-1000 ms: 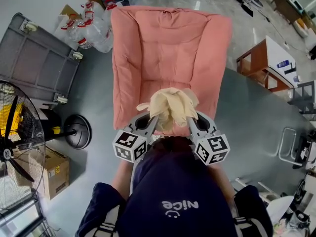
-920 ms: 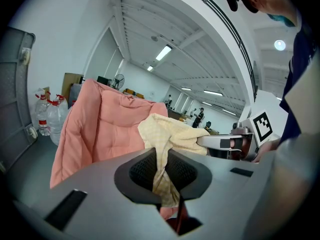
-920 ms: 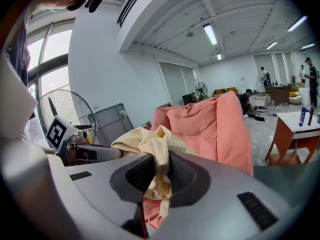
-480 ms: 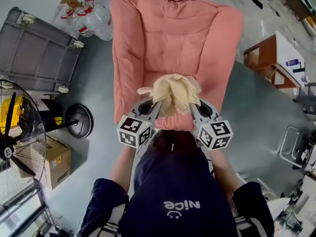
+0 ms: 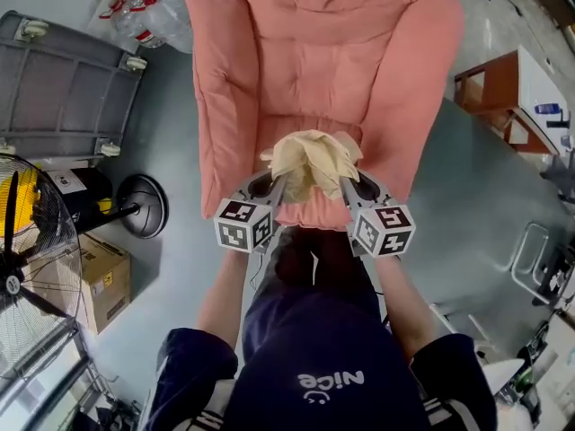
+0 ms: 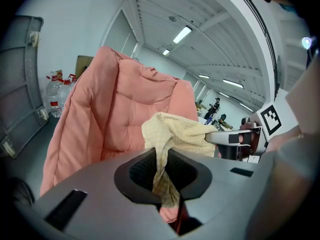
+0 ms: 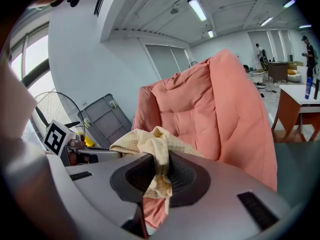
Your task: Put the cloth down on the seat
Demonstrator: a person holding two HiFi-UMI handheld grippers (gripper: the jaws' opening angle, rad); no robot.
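A pale yellow checked cloth (image 5: 310,162) is bunched up between my two grippers, just over the front of the seat of the pink padded armchair (image 5: 305,61). My left gripper (image 5: 277,187) is shut on the cloth's left part (image 6: 162,149). My right gripper (image 5: 345,185) is shut on its right part (image 7: 157,159). The cloth hangs in folds between the jaws and hides part of the seat cushion (image 5: 310,133). In the left gripper view the right gripper (image 6: 235,139) shows beside the cloth.
A grey flat cart (image 5: 63,88) and plastic bottles (image 5: 135,7) stand left of the chair. A floor fan (image 5: 27,268) and a cardboard box (image 5: 103,277) are at lower left. A wooden side table (image 5: 512,88) stands to the right. The person's legs fill the bottom.
Both grippers have come down with the cloth toward the chair's seat, and the chair now looks larger and closer. The grip on the cloth is unchanged.
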